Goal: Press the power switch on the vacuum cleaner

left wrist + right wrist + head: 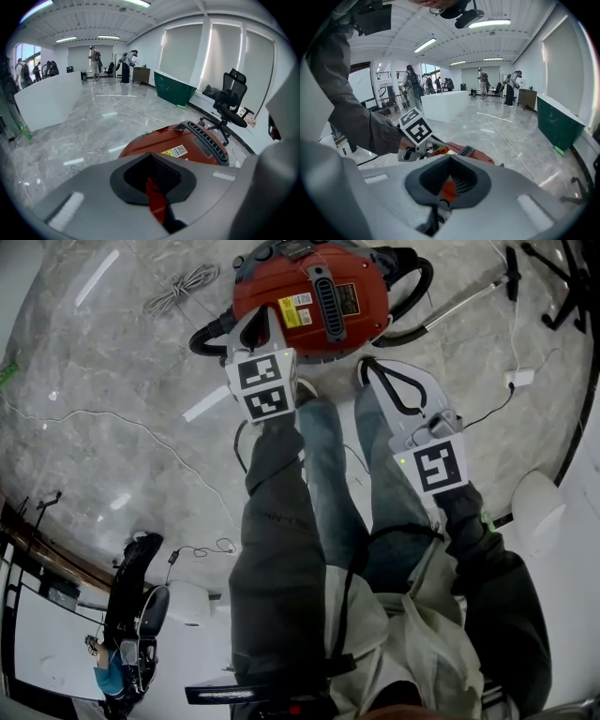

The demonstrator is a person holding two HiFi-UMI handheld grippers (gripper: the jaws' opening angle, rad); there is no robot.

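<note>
- While the left gripper (251,329) hovers at the near edge of the red canister vacuum cleaner (319,277), its jaws are pressed together and empty, which makes a blunt tip fit for pressing.
- I cannot pick out the power switch; find it first.
- Push straight down, so the canister does not roll.
- The right gripper (377,369), likewise closed on nothing, hangs well back.

The red shell of my vacuum cleaner (309,296) is glossy, smooth plastic. The grey floor (112,427) is polished, veined stone. My left tool (250,332) and right tool (372,368) look like matt grey plastic, and my sleeves (272,493) are cloth.
</note>
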